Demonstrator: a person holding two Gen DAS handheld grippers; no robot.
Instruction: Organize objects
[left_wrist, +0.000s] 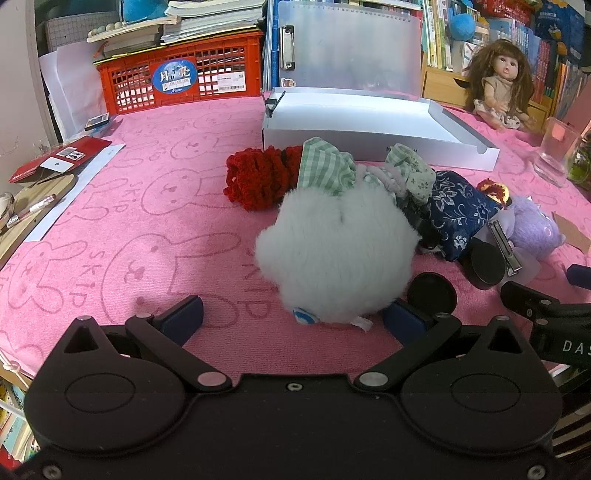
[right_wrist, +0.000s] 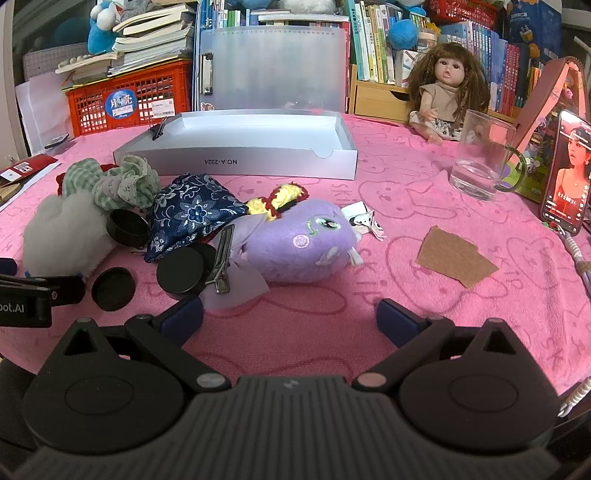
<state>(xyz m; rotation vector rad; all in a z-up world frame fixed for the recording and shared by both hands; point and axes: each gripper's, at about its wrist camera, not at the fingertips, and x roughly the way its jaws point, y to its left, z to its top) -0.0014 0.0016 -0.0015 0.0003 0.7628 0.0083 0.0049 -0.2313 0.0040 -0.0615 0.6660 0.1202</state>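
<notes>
A pale fluffy pompom (left_wrist: 334, 254) lies on the pink cloth just ahead of my left gripper (left_wrist: 293, 319), whose blue pads stand wide open, the right pad touching its fur. Behind it lie a red yarn scrunchie (left_wrist: 258, 177), a green checked scrunchie (left_wrist: 325, 166) and a blue floral pouch (left_wrist: 460, 210). In the right wrist view my right gripper (right_wrist: 291, 317) is open over bare cloth, short of a purple plush (right_wrist: 303, 243), a metal hair clip (right_wrist: 221, 264) and black round lids (right_wrist: 181, 273). An open white box (right_wrist: 258, 162) sits behind the pile.
A doll (right_wrist: 447, 85), a glass mug (right_wrist: 480, 155) and a lit phone (right_wrist: 567, 170) stand at the right. A brown card scrap (right_wrist: 456, 256) lies on the cloth. A red crate (left_wrist: 177, 74) and stacked books sit at the back left.
</notes>
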